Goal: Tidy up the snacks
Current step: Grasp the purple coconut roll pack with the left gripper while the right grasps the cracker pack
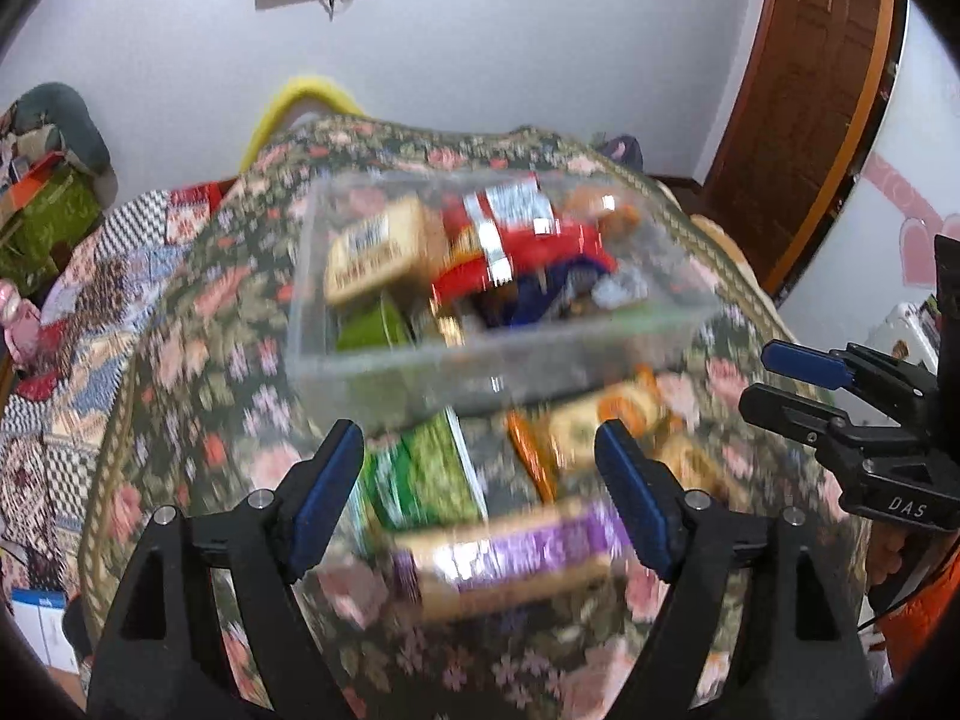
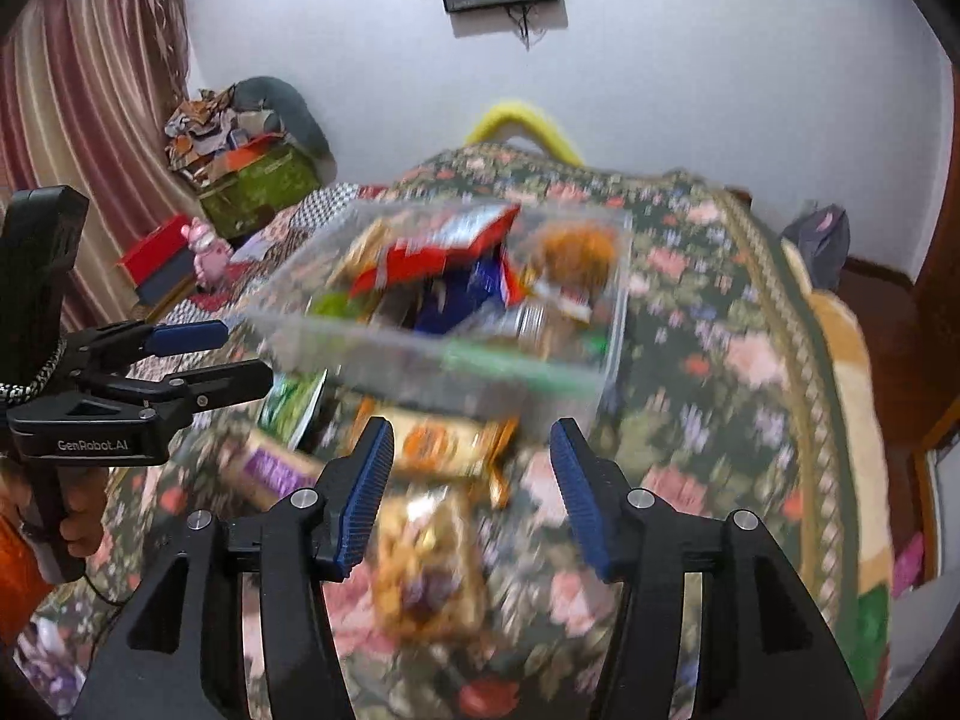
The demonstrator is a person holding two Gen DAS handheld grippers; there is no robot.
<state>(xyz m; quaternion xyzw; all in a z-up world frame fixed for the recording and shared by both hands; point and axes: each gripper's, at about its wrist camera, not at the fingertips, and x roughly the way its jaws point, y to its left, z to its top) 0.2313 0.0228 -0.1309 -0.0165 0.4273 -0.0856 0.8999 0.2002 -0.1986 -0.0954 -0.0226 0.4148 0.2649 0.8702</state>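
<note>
A clear plastic box (image 1: 420, 366) (image 2: 360, 348) stands on the flowered table, filled with snacks, among them a red packet (image 1: 522, 234) (image 2: 420, 258) and a beige packet (image 1: 378, 252). In front of it lie loose snacks: a green packet (image 1: 426, 474) (image 2: 294, 402), a purple packet (image 1: 516, 552) (image 2: 270, 474), an orange packet (image 1: 528, 462) (image 2: 444, 444) and a yellow-brown packet (image 2: 426, 564). My left gripper (image 1: 480, 438) (image 2: 240, 354) hangs open over the green and purple packets. My right gripper (image 2: 473, 432) (image 1: 765, 378) is open above the orange and yellow-brown packets. Both views are blurred.
The flowered tablecloth (image 1: 198, 324) (image 2: 708, 360) covers the whole table. A yellow chair back (image 1: 300, 96) rises behind it. A patchwork-covered surface with boxes (image 2: 252, 186) lies to the left, and a wooden door (image 1: 798, 96) stands to the right.
</note>
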